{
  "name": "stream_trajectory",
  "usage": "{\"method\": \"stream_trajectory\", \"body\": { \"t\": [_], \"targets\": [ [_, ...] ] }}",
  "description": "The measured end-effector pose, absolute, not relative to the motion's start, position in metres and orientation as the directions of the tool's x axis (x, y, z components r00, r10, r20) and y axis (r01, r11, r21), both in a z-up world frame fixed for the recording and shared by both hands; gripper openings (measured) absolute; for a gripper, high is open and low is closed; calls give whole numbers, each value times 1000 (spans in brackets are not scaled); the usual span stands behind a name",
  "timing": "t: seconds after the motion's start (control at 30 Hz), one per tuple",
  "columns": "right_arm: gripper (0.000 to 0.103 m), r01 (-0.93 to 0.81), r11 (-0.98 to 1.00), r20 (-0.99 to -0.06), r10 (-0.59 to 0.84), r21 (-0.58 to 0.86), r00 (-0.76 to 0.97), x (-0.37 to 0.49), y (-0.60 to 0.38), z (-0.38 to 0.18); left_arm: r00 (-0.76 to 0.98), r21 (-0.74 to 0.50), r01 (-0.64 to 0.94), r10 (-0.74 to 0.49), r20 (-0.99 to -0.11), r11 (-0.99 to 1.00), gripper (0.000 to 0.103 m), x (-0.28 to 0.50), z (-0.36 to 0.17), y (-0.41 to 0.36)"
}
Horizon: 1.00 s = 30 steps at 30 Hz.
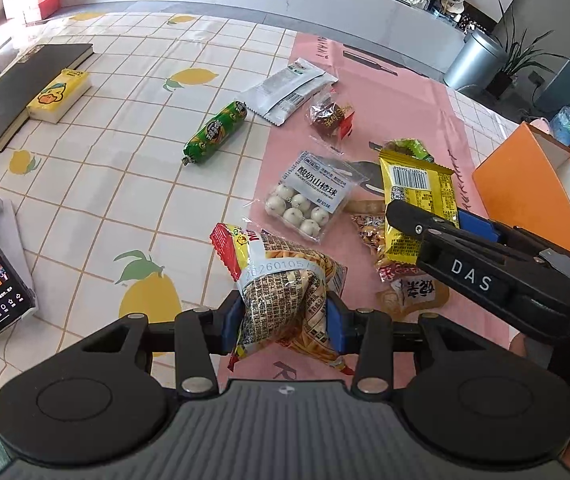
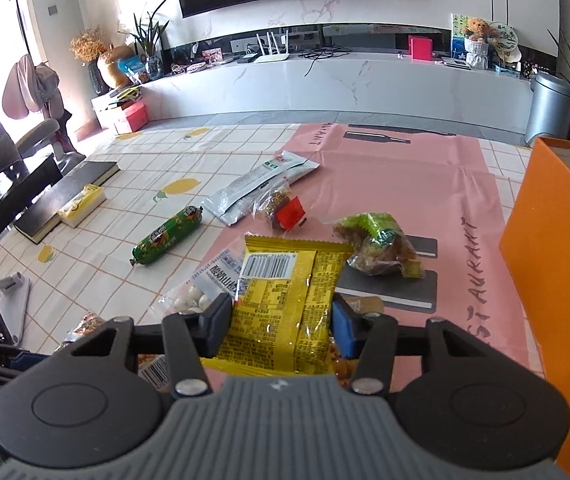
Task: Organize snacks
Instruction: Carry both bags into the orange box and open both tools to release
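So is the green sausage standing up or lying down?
Lying down. The green sausage rests flat on its side on the lemon tablecloth, with its whole length against the cloth, apart from the other snacks.

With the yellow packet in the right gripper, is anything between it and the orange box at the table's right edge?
Nothing visible blocks it. The right gripper holds the yellow packet above the pink mat; the orange box stands to its right. Only the low green-wrapped snack lies on the mat between, well below a lifted path.

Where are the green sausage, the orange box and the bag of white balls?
green sausage (image 1: 215, 133), left wrist view, mid-wrapper
orange box (image 2: 557, 248), right wrist view, side wall
bag of white balls (image 1: 309, 196), left wrist view, label
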State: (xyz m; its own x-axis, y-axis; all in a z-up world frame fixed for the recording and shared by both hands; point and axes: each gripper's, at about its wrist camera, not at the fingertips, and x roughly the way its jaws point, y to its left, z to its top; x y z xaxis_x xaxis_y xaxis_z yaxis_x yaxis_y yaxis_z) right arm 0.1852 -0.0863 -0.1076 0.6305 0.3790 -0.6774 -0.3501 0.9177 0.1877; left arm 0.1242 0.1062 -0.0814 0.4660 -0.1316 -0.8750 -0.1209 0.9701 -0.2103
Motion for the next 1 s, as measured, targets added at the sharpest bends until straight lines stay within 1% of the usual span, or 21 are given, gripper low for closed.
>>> {"method": "stream_trajectory", "body": {
  "t": [0.23, 0.47, 0.77, 0.9, 1.0],
  "targets": [
    [50, -321, 922, -631, 383, 216, 675, 160, -127, -73, 532, -214, -48, -157, -832, 976, 48, 113, -45, 79],
    [50, -286, 942, -601, 333, 176, 727, 134, -188, -40, 574, -230, 112, -251, -779, 967, 48, 111, -12, 20],
    [50, -219, 971, -653, 231, 101, 721, 128, -290, -11, 555, -230, 334, -388, -736, 914, 48, 123, 12, -75],
    [50, -206, 976, -694, 194, 67, 693, 133, -328, -7, 507, -229, 430, -443, -739, 873, 48, 132, 13, -115],
    [50, -203, 979, -738, 156, 27, 656, 141, -354, -12, 456, -211, 503, -464, -759, 838, 48, 141, 10, -147]
  ]
}}
